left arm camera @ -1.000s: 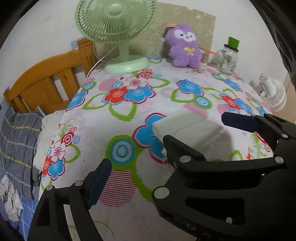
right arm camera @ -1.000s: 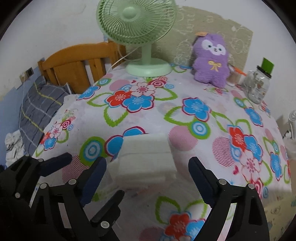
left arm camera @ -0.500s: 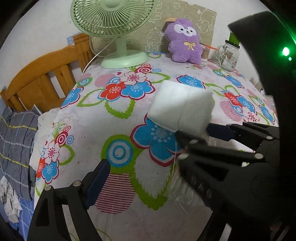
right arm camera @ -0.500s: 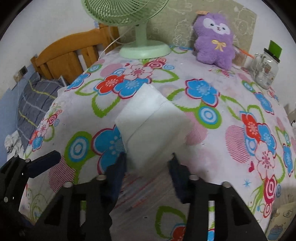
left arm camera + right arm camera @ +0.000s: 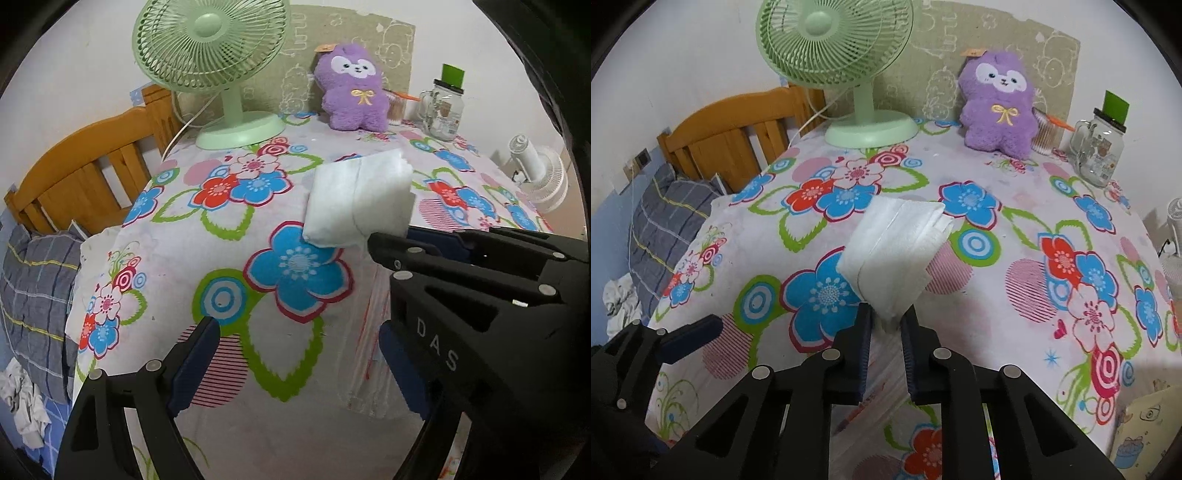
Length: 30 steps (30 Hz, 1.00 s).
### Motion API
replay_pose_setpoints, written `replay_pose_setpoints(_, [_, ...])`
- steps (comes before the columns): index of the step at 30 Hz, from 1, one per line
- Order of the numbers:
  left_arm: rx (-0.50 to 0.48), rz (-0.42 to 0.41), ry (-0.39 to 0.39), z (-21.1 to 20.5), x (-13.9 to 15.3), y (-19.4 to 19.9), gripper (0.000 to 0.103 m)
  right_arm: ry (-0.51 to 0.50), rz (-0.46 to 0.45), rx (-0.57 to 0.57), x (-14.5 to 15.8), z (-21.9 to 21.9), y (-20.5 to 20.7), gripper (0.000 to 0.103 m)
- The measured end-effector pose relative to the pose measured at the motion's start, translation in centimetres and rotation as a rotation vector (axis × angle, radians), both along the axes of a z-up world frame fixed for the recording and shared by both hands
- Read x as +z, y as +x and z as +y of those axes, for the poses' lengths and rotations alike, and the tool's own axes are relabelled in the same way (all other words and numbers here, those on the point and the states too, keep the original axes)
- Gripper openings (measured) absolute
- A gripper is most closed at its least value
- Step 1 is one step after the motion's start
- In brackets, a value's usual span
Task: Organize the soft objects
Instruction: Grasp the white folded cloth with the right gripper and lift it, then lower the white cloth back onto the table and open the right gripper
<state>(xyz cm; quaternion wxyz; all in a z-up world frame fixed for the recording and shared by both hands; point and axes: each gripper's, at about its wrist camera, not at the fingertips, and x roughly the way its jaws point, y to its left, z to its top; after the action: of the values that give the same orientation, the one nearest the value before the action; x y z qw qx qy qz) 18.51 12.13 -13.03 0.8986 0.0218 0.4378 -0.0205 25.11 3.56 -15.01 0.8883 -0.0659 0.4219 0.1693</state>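
A white tissue pack (image 5: pixel 895 247) is pinched at its near end by my right gripper (image 5: pixel 886 328), which is shut on it and holds it tilted above the flowered tablecloth (image 5: pixel 1015 258). In the left wrist view the same pack (image 5: pixel 356 199) sticks out past the right gripper's fingers. My left gripper (image 5: pixel 299 365) is open and empty, low over the table's near edge, left of the pack. A purple plush toy (image 5: pixel 997 99) sits upright at the table's back, also in the left wrist view (image 5: pixel 354 86).
A green desk fan (image 5: pixel 834 48) stands at the back left. A glass mug jar (image 5: pixel 1099 151) stands at the back right. A wooden bed frame (image 5: pixel 731 133) and a plaid pillow (image 5: pixel 661 225) lie left of the table. A white fan (image 5: pixel 539 177) stands off to the right.
My right gripper closed on the tissue pack and lifted it off the table, tilting it. The left gripper stayed open near the table's front edge.
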Motion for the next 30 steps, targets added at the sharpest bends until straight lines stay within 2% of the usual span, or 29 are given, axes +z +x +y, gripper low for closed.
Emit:
replay_pose_setpoints(4, [-0.028,0.006,-0.031,-0.9,-0.2,-0.5,0.089,0.017,-0.002,0.006,0.5,-0.7,-0.8,0.018])
replay_pose_setpoints(14, [-0.034,0.011,0.009,-2.4,-0.6,-1.4,0.089,0.03,0.007,0.008,0.3,-3.6,-3.4,0.017])
replay_pose_setpoints(26, [-0.103,0.035,0.011,-6.7,-1.4,-3.7,0.089,0.039,0.058,0.007,-1.1,-7.2,-6.2,0.016])
replay_pose_setpoints(28, [-0.1,0.034,0.012,-7.2,-1.4,-4.0,0.089,0.058,0.071,-0.002,-1.3,-7.9,-6.5,0.019])
replay_pose_setpoints(30, [-0.095,0.03,0.015,-7.6,-1.4,-4.2,0.089,0.074,0.076,-0.008,-1.2,-8.5,-6.8,0.027])
